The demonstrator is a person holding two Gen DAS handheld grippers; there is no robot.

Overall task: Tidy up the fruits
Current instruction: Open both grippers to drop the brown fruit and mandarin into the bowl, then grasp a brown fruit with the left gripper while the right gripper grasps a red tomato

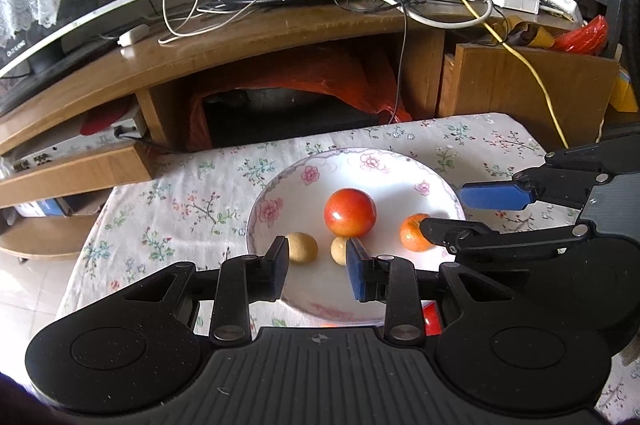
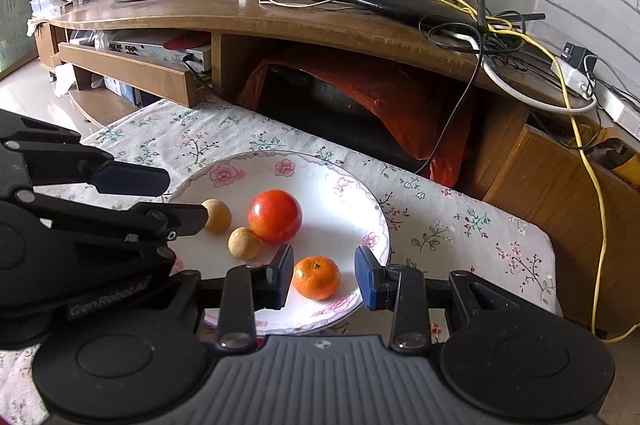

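Fruits all on white flowered plate (image 1: pixel 304 181), on tabletop (image 1: pixel 180 209) under floral cloth. Red round fruit (image 1: pixel 350 212) near plate's middle. Two small tan fruits beside it on left-hand side: one (image 1: pixel 339 251) close against red fruit, other (image 1: pixel 303 247) a little apart. Orange (image 2: pixel 317 277) alone toward plate's right side, apart from the rest.

Left tongs (image 1: pixel 318 257) over near edge of plate, angled down, partly open, nothing between pads; only bare plate and edges of tan fruits showing in gap. Right tongs (image 2: pixel 324 265) over plate's right side, likewise partly open. Orange showing in that gap in right wrist view, with clear space between it and right-hand pad: not clamped, lying on plate.

Behind tabletop, wooden TV stand (image 2: pixel 280 17) with router and tangled cables on top.
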